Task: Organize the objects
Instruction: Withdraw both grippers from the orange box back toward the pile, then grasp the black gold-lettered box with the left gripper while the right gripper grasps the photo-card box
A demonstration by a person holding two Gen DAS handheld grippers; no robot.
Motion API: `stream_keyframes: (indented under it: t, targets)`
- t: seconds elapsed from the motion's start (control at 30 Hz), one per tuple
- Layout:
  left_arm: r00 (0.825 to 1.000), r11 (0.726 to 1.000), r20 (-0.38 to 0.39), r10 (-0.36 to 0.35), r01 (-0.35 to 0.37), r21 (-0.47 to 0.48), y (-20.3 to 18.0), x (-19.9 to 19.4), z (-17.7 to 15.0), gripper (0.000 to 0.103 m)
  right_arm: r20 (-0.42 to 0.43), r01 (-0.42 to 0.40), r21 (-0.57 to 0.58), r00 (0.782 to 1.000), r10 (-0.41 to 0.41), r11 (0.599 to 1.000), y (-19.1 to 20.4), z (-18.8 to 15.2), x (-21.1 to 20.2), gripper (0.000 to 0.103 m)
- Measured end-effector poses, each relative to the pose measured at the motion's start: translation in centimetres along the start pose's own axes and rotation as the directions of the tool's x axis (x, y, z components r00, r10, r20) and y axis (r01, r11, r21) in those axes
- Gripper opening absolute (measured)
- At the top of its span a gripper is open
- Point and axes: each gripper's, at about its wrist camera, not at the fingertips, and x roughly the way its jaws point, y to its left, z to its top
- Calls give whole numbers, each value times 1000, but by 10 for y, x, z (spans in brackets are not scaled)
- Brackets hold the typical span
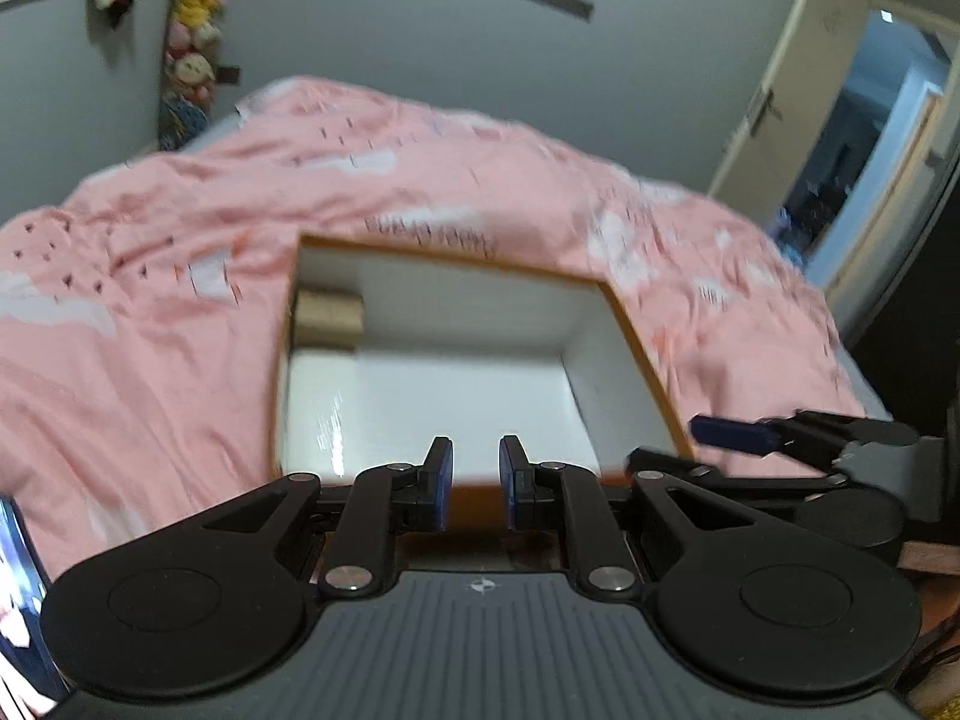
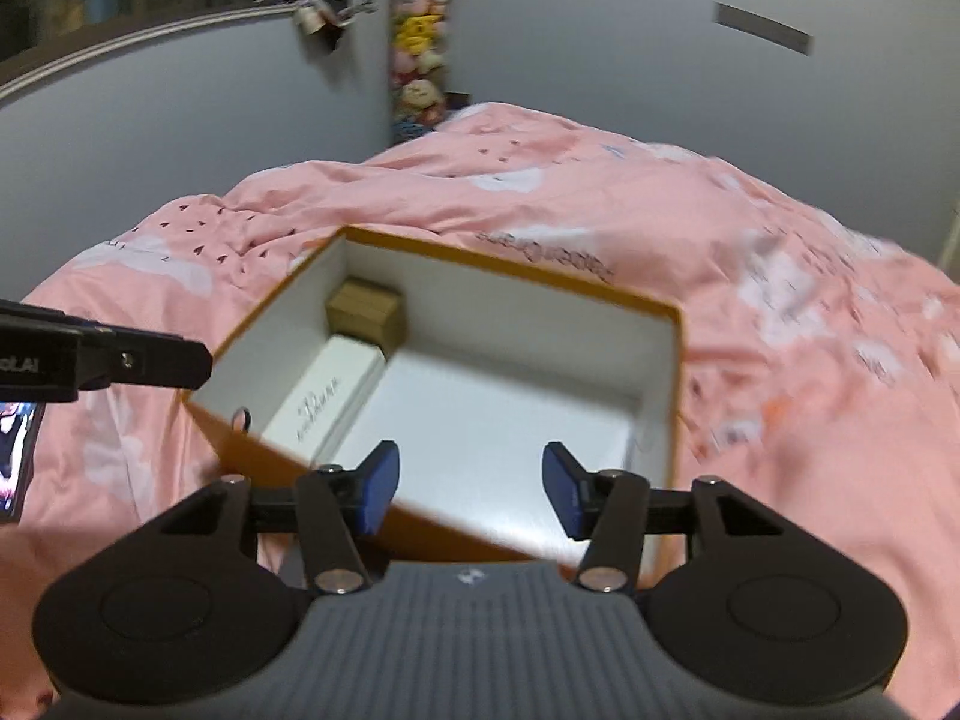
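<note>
An open orange box with a white inside point(image 1: 636, 348) point(image 2: 675, 372) lies on the pink bed. Inside, at its far left corner, sits a small tan box point(image 1: 330, 312) point(image 2: 366, 312), and a long white box point(image 2: 327, 393) lies along the left wall. My left gripper point(image 1: 475, 471) is over the box's near edge, jaws a small gap apart and empty. My right gripper point(image 2: 471, 483) is open and empty over the box's near edge. The right gripper also shows in the left wrist view point(image 1: 678, 444), and the left gripper shows in the right wrist view point(image 2: 180, 363).
A pink duvet point(image 1: 150, 312) point(image 2: 780, 252) covers the bed. Stuffed toys point(image 1: 192, 48) point(image 2: 417, 42) hang in the far corner. An open door point(image 1: 798, 96) is at the right. A phone screen point(image 1: 18, 588) point(image 2: 15, 456) shows at the left edge.
</note>
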Motion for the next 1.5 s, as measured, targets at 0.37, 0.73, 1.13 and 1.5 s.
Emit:
stream_keyframes:
  t: [0.37,0.73,1.13,1.5]
  targets:
    - [978,998,-202,-57,61,15,-14,18,-44,18,-167,-8,176,985,38,984,-6,-79,-25,49]
    - [969,995,-246,-18,-8,-102,15,41,-55,30,-200,-68,148,975,98,987,7,-74,-5,42]
    - [942,946,-328,-71,-41,-322,56,111,-55,45,-346,-77,163,929,130,984,-4,-27,78,50]
    - [919,871,-345,-190,-4,-491,80,148,-77,76,-413,-104,314,880,235,944,-25,-40,112,52]
